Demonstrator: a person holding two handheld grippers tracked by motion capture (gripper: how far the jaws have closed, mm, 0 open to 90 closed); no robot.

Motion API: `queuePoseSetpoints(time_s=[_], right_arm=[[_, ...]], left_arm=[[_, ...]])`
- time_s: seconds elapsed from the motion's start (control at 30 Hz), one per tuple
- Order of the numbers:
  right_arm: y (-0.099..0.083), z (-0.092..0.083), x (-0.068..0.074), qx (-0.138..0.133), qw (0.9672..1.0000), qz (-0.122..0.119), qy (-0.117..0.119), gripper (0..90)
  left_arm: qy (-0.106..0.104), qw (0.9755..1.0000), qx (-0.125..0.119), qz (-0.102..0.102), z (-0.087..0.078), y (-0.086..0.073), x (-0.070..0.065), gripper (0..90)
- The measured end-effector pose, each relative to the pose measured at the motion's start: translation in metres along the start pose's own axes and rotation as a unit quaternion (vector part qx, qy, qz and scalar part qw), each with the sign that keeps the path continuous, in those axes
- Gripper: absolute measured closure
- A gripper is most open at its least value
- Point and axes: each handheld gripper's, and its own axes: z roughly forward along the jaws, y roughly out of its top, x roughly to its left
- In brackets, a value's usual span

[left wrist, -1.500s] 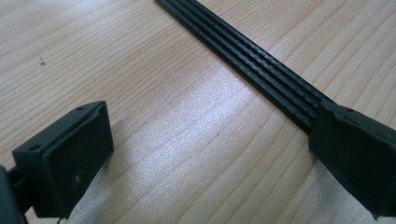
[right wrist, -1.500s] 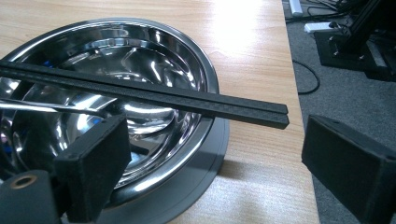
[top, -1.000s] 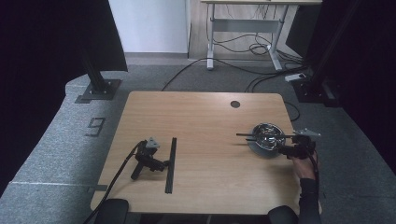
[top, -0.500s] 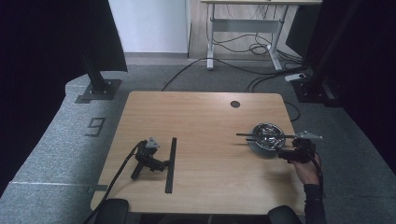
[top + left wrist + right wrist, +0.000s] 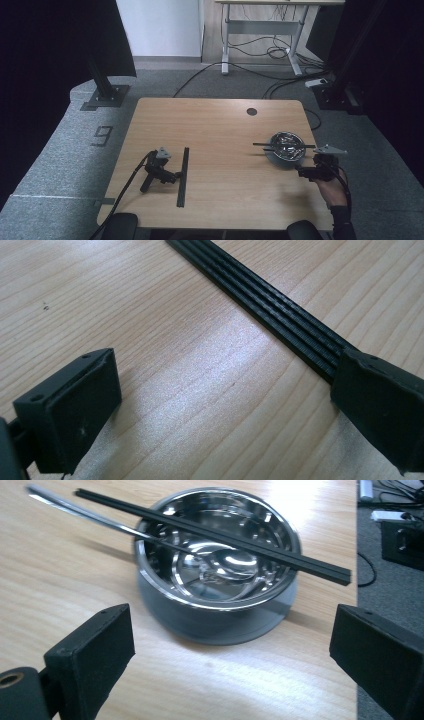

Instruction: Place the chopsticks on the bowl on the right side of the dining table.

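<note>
- The right gripper (image 5: 312, 172) is held by a hand (image 5: 332, 192) just near-right of the steel bowl (image 5: 286, 146), jaws wide apart.
- Black chopsticks (image 5: 215, 532) are laid across the bowl's rim; a spoon (image 5: 220, 560) rests inside.
- The left gripper (image 5: 159, 172) lies on the table (image 5: 215, 200), jaws apart, beside a black strip (image 5: 182, 175).

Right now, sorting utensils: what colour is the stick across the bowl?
Black stick, clearest in the right gripper view.
</note>
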Motion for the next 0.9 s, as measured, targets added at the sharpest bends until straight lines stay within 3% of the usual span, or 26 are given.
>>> queuePoseSetpoints(time_s=[0.4, 0.9], right_arm=[[0.004, -0.01, 0.034, 0.011, 0.9983, -0.021, 0.053, 3.2], [0.023, 0.004, 0.075, 0.01, 0.9928, -0.051, 0.108, 0.0]], left_arm=[[0.0, 1.0, -0.001, -0.002, 0.0, 0.0, 0.0, 0.0], [0.0, 1.0, -0.001, -0.002, 0.0, 0.0, 0.0, 0.0]])
